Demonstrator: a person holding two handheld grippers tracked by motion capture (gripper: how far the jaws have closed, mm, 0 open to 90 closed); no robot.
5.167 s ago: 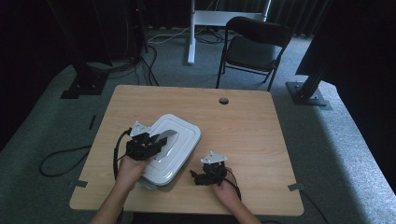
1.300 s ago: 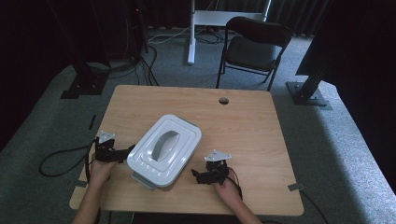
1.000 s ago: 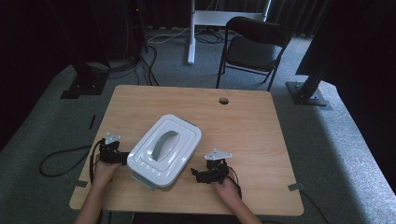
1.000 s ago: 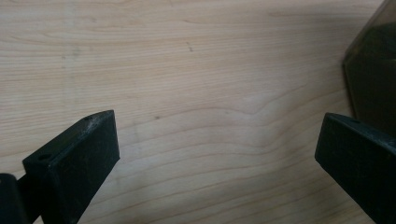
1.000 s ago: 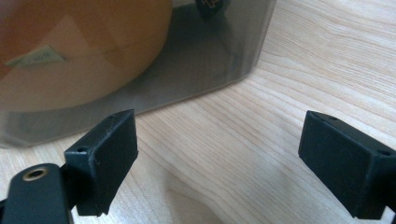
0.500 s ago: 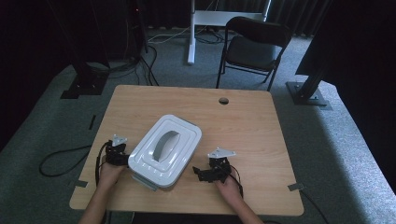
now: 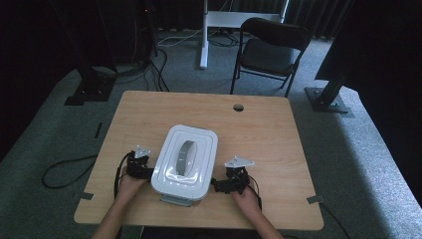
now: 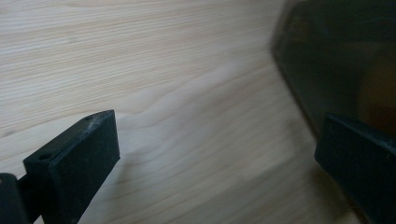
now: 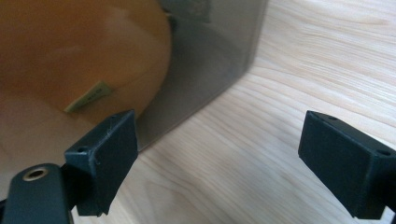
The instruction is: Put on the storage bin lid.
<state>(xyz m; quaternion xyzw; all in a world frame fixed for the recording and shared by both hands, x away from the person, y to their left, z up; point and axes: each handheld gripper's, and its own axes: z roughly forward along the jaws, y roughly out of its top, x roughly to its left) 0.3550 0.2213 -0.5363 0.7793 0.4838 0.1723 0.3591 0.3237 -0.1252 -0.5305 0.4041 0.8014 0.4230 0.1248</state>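
Both of my grippers sit low on the counter (image 7: pixel 259 124) with fingers spread wide and empty, the left gripper (image 7: pixel 144 172) against the left side of the white lidded box (image 7: pixel 184 164) near the front edge, the right gripper (image 7: pixel 219 185) just off its right side.

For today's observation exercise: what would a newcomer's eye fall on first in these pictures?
First, the white lidded container with a grey handle, near the front of the wooden table. Next, the left gripper and right gripper, open at either side of it. Something orange shows through its tinted wall.
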